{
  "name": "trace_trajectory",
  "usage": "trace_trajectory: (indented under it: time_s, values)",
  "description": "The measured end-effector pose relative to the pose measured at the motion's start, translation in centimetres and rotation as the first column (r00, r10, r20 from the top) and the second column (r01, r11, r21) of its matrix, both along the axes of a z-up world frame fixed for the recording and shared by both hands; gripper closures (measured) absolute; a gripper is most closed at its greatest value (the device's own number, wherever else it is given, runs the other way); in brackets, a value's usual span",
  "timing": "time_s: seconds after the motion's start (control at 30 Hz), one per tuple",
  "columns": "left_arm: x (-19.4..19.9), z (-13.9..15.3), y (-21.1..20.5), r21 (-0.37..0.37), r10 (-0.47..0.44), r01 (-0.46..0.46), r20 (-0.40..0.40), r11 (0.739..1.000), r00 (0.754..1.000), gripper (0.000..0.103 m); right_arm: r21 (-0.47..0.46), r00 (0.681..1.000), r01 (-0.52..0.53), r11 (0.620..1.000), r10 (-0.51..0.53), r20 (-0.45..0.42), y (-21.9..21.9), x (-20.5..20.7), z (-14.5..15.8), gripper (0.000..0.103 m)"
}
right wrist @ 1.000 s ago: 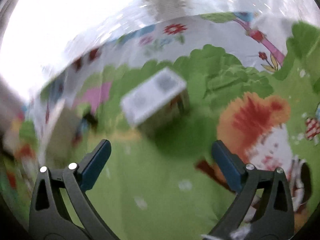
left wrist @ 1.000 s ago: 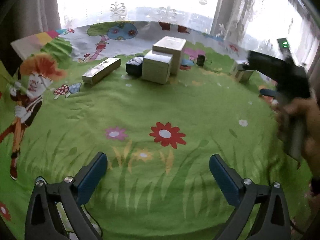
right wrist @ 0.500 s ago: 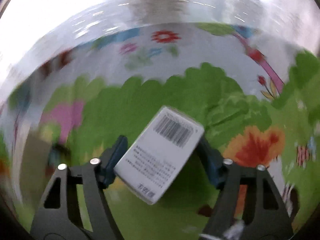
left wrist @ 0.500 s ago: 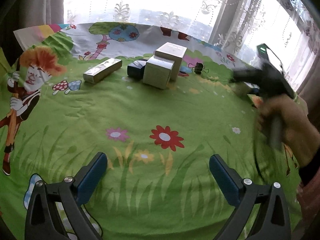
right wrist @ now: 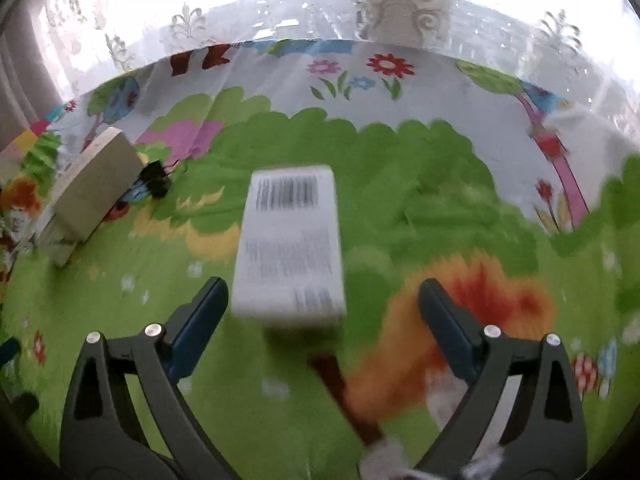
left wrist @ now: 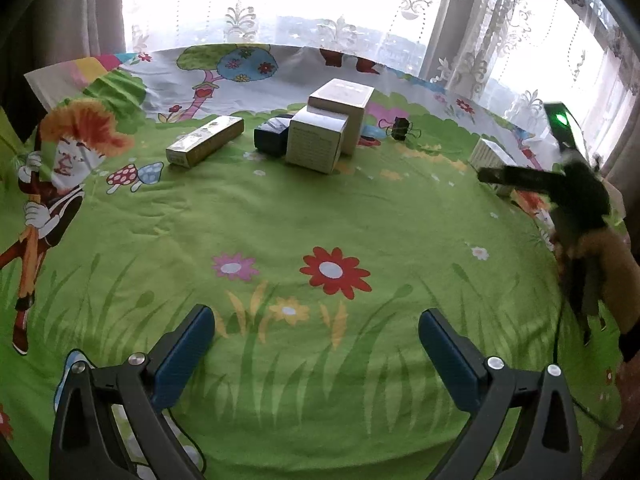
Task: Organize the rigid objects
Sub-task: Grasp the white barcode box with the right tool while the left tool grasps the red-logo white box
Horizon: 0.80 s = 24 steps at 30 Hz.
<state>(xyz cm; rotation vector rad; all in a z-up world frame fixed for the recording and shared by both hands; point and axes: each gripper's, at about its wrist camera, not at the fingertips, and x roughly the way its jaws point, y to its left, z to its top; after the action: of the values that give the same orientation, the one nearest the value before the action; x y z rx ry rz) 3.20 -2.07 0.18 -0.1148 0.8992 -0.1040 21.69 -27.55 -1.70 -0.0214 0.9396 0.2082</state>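
The right claw (right wrist: 322, 308) has released the white barcode box (right wrist: 290, 244), which it gripped half a second ago; its blue pads now stand wide, clear of the box on both sides. The box lies flat on the cartoon-print cloth (right wrist: 400, 200) just ahead of the pads, barcode end pointing away from the claw. The view is blurred by motion. To the left of this claw, a tan box (right wrist: 96, 188) rests with a black binder clip (right wrist: 156, 180) just beside it.

The left claw (left wrist: 316, 344) is also spread wide and holds nothing, hovering over the green cloth (left wrist: 320, 208) near a red flower print. Far ahead of it sits a cluster: a tall white box (left wrist: 340, 114) touching a shorter white box (left wrist: 316, 142), a dark blue box (left wrist: 272, 136) at their left, and a long gold box (left wrist: 206, 140) lying apart further left. The right hand (left wrist: 612, 268) and its tool appear at that view's right edge.
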Motion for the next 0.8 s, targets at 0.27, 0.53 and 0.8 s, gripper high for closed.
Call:
trace_trajectory:
  time_s: [0.27, 0.53, 0.8]
  values:
    - [0.3, -0.3, -0.9, 0.067, -0.007, 0.009, -0.023, 0.998, 1.0, 0.0, -0.046, 0.996, -0.073, 0.996, 0.076, 0.048, 1.6, -2.3, 0.6, 0.06]
    - [6.3, -0.5, -1.7, 0.14, -0.023, 0.033, -0.071, 0.99, 0.997, 0.0, -0.044, 0.988, -0.14, 0.989, 0.143, 0.062, 2.0, -10.8, 0.7, 0.06]
    - [15.3, -0.5, -2.8, 0.137, -0.062, 0.068, -0.051, 0.988, 0.997, 0.014, -0.028, 0.99, -0.126, 0.992, 0.127, 0.054, 2.0, -10.3, 0.6, 0.058]
